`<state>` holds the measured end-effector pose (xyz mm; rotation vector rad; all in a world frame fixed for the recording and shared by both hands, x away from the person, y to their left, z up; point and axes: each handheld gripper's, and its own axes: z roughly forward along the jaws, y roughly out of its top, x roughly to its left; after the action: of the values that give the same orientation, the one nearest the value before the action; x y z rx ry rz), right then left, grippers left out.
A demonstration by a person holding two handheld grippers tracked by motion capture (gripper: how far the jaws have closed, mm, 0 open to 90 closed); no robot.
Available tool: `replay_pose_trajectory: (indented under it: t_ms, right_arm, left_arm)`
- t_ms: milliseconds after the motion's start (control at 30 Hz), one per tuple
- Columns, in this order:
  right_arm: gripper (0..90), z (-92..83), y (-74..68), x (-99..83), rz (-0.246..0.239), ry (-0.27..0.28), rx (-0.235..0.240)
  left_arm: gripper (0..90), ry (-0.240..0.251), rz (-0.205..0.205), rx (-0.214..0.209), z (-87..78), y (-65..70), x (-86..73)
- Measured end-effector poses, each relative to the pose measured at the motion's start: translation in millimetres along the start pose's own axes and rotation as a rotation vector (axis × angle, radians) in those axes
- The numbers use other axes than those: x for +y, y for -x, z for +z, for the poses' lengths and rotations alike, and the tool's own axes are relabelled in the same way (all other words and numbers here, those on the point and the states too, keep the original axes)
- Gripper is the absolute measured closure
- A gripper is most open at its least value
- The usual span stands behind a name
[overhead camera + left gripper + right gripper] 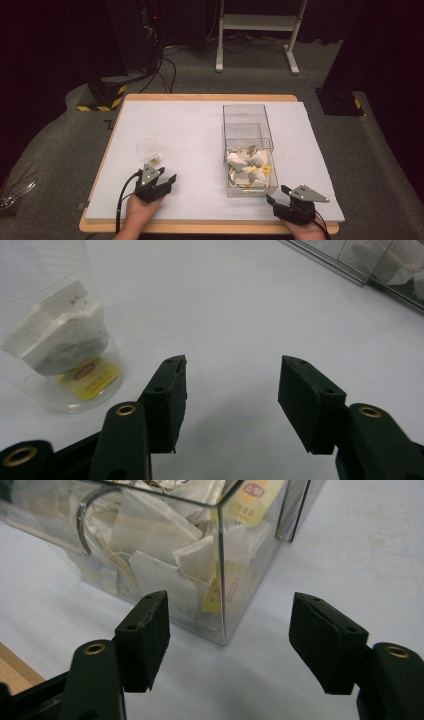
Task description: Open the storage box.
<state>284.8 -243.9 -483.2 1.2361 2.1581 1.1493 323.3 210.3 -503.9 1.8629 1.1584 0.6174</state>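
clear cup [60, 365], white teabag [60, 335], yellow tag [92, 377]

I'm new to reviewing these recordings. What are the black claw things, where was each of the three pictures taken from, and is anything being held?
A person sits at a table with a hand-held tool in each hand: the left gripper and the right gripper. The high view looks down from above the person. The other two come from cameras riding on each tool, looking along its own black jaws. On the white surface stand a small clear cup with one tea bag and its yellow tag inside, and a clear box whose drawer holds many tea bags. Both pairs of jaws stand apart with nothing between them, so nothing is held.
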Motion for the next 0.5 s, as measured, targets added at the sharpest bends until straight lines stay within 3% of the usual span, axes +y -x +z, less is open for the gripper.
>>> replay_pose_trajectory:
  t_ms: [500]
  right_arm:
    - [29.9,4.8,-6.6,6.1,-0.035,0.045,-0.003]
  left_arm:
    - [45.1,-0.010,0.001,-0.005,0.5,0.3,-0.1]
